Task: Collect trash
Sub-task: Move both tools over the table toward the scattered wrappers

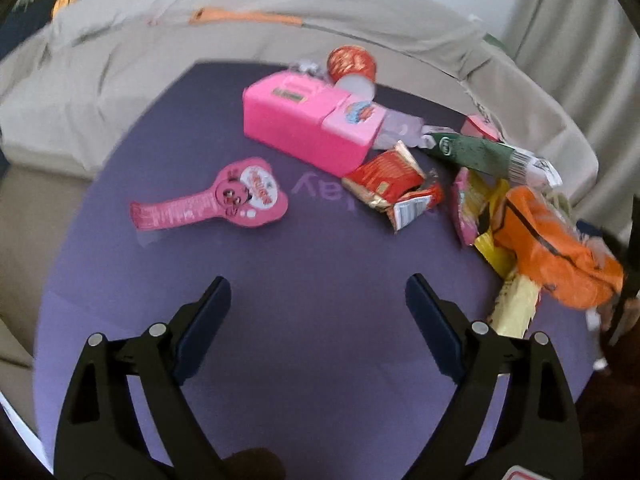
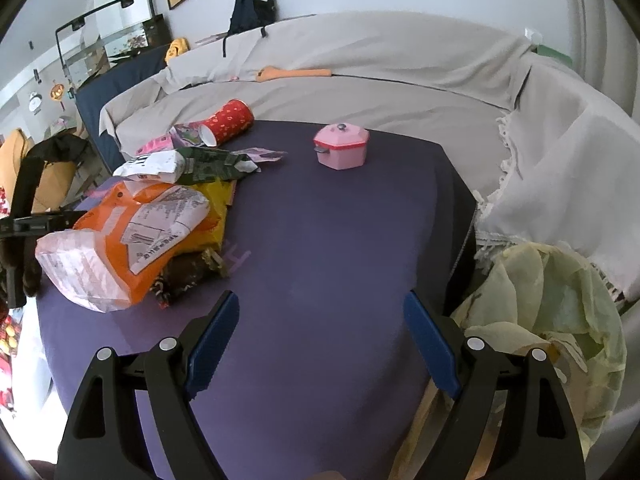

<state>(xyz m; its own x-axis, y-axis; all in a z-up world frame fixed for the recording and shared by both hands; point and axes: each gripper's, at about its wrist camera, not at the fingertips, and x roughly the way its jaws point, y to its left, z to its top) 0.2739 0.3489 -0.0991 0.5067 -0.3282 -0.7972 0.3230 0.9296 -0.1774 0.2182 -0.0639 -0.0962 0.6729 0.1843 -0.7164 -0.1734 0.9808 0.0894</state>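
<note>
Hovering over wrapper heap, nothing gripped

Left gripper (image 1: 318, 304) fingers spread, empty; right gripper (image 2: 322, 320) likewise spread and empty. Trash pile sits on the purple mat (image 2: 340, 240): orange crinkly bag (image 2: 132, 232) at 10 o'clock from the right fingers, closest, long axis running 8-to-2. Flat pink card wrapper (image 1: 224, 200) at 11 o'clock from the left. Thin pale-green bag (image 2: 552, 312) at 3 o'clock, likely the bin

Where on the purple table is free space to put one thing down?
Free: the purple table between the right gripper and the pink toy pot; also before the left gripper. Crowded: the wrapper pile around the orange bag.
</note>
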